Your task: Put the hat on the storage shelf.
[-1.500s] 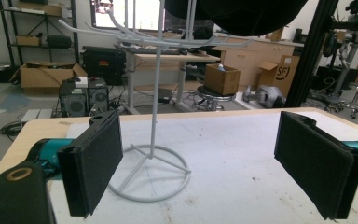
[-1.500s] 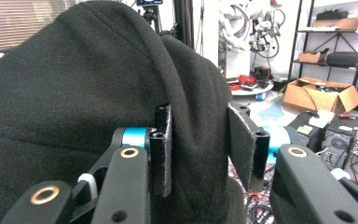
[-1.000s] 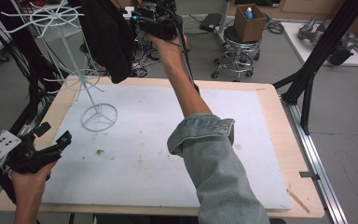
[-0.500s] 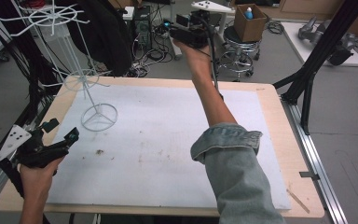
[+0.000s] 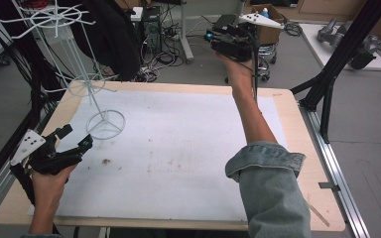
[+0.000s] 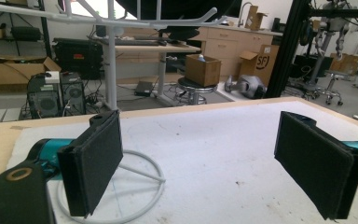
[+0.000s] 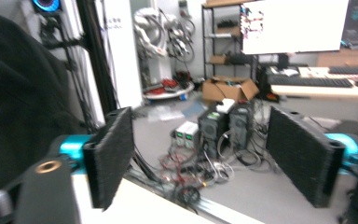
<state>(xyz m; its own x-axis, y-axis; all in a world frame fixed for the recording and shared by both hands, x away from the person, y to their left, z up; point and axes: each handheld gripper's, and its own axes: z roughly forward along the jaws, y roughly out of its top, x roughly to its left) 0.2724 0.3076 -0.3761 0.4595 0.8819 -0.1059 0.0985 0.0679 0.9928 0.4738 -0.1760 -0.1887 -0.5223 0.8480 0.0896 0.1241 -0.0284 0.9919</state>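
Left gripper point(image 5: 74, 138) low over the white mat point(image 5: 178, 148) — jaws spread wide, nothing between them; ring base of the white wire rack point(image 5: 106, 124) just ahead of its fingertips. Right gripper point(image 5: 218, 35) raised beyond the table's far edge — jaws wide, empty; black garment point(image 7: 18, 84) beside its left finger.

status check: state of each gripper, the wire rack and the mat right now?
left gripper: open, empty, low over the mat's left edge, aimed at the rack base.
right gripper: open, empty, raised past the table's far edge.
white wire rack: upright, arms bare.
white mat: flat, a few dark specks.
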